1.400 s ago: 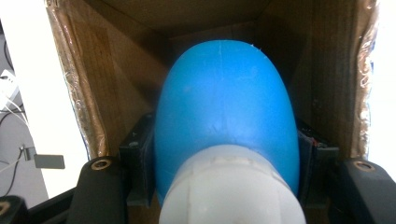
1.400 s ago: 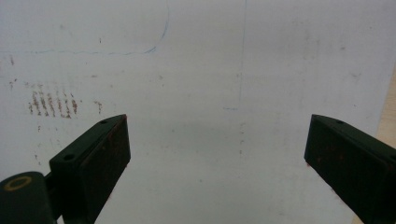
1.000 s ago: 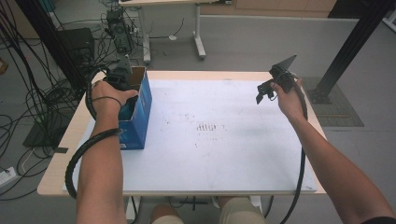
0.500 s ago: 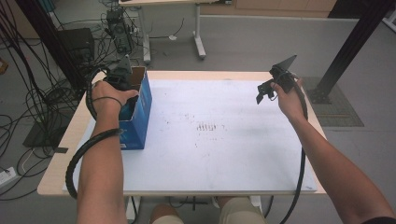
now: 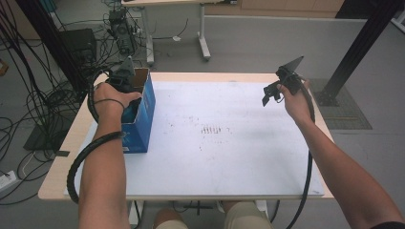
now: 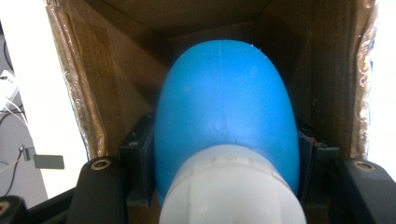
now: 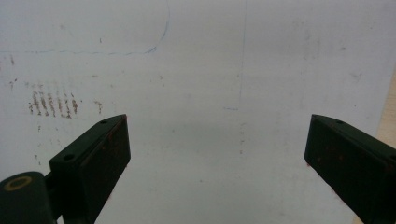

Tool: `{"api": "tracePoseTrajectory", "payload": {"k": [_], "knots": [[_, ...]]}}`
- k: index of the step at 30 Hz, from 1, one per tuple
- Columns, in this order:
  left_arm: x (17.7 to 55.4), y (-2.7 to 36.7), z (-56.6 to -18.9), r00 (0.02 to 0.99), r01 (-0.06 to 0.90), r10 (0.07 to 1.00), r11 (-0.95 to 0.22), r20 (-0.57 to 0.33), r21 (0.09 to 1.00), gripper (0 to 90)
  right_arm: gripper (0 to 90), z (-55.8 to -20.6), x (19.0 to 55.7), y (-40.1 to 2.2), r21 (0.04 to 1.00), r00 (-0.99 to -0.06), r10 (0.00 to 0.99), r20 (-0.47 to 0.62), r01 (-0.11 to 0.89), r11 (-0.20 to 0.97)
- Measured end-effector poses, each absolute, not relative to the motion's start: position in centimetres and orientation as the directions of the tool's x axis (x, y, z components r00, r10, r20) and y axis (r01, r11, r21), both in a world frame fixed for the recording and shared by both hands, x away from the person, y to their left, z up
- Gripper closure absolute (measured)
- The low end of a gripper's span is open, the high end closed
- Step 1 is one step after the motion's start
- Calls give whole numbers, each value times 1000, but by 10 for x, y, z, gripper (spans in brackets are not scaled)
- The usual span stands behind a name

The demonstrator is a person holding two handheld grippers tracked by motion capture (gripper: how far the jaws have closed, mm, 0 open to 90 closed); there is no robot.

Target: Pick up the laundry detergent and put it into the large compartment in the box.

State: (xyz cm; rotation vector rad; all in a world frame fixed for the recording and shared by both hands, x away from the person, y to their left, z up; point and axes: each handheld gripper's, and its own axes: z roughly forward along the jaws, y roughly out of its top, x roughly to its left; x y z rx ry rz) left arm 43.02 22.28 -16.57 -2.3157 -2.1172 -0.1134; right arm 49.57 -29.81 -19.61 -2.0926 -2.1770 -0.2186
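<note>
A blue cardboard box stands open-topped on the table's left side. My left gripper reaches down into it, shut on a blue rounded object with a white end, held inside the brown cardboard walls. My right gripper hovers above the far right of the white table top; its jaws stand wide apart with nothing between them, fingers over bare white surface.
Dark scuff marks sit mid-table. Thick black cables trail from both grippers along the forearms. Another table's legs, electronics and cable bundles are on the floor beyond and left; a black post stands at the right.
</note>
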Motion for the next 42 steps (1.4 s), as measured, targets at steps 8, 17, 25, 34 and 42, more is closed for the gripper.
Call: {"api": "tracePoseTrajectory", "payload": {"k": [8, 17, 25, 34, 42], "knots": [[431, 224, -166, 88, 995, 995, -90, 53, 45, 374, 70, -196, 495, -298, 26, -42, 982, 183, 999, 38], [429, 226, -166, 85, 995, 995, -87, 46, 49, 373, 70, -196, 495, -294, 27, -51, 981, 188, 999, 46], [430, 227, -163, 85, 995, 996, -87, 35, 52, 366, 70, -195, 495, -296, 30, -46, 981, 186, 999, 41], [428, 229, -156, 79, 995, 996, -80, 28, 53, 322, 70, -195, 495, -297, 30, -47, 981, 190, 999, 42], [425, 229, -147, 77, 995, 997, -78, 28, 60, 293, 70, -194, 494, -294, 33, -51, 980, 192, 998, 46]]}}
